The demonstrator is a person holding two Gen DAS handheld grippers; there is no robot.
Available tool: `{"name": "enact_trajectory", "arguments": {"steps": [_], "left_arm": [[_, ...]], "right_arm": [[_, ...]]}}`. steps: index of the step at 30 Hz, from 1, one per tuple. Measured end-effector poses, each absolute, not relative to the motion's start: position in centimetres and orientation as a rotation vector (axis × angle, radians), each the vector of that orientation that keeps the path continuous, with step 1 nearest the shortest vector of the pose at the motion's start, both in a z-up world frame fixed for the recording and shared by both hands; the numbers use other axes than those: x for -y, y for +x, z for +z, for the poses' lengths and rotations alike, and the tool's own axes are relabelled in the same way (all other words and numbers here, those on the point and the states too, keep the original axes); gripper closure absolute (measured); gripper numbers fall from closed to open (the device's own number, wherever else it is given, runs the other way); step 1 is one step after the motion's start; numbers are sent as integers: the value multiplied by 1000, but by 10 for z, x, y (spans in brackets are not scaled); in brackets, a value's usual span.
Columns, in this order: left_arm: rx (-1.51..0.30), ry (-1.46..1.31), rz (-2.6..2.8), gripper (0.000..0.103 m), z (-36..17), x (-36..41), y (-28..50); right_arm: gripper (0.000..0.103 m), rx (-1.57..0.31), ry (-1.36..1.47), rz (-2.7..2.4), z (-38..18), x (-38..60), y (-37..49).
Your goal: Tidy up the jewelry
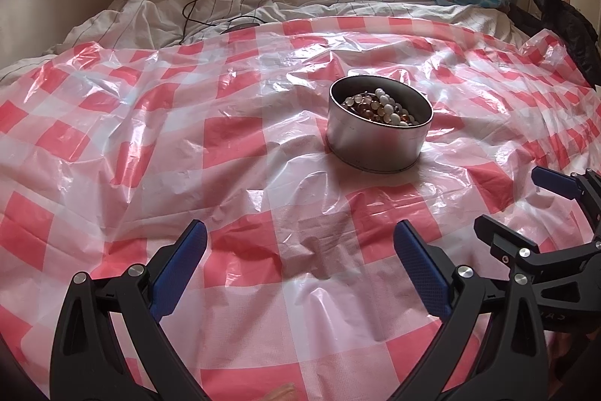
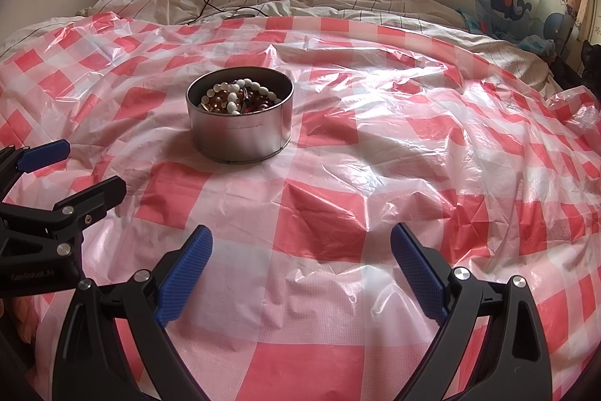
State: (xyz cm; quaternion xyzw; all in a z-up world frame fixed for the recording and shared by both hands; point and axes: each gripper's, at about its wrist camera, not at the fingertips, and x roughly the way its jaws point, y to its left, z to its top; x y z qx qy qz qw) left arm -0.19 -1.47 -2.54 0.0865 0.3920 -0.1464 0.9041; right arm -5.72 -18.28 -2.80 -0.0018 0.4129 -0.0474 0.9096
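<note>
Left wrist view: left gripper (image 1: 300,250) hangs w/ jaws spread wide, nothing between them, low over the red-and-white checked plastic sheet (image 1: 150,145). Right gripper (image 2: 300,250) likewise wide apart and empty. Round metal tin (image 1: 379,126) sits ahead on the sheet, well apart from both, heaped w/ beaded jewelry (image 1: 381,108), white and amber strands, prob. tangled, hard to tell. Risks: sheet is slick and lies over soft bedding, so a push could slide or tip the tin; pulling one strand may drag others out.

Brushed-metal tin (image 1: 377,141) — glossy plastic sheet (image 1: 233,153)
</note>
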Motion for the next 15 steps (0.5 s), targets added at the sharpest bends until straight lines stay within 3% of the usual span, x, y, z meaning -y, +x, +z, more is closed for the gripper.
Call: {"name": "enact_trajectory", "arguments": {"steps": [15], "left_arm": [[-826,161,-320,7,-25,16,0]], "right_arm": [[11,-853,-3,-99,-26,183,-56]]}}
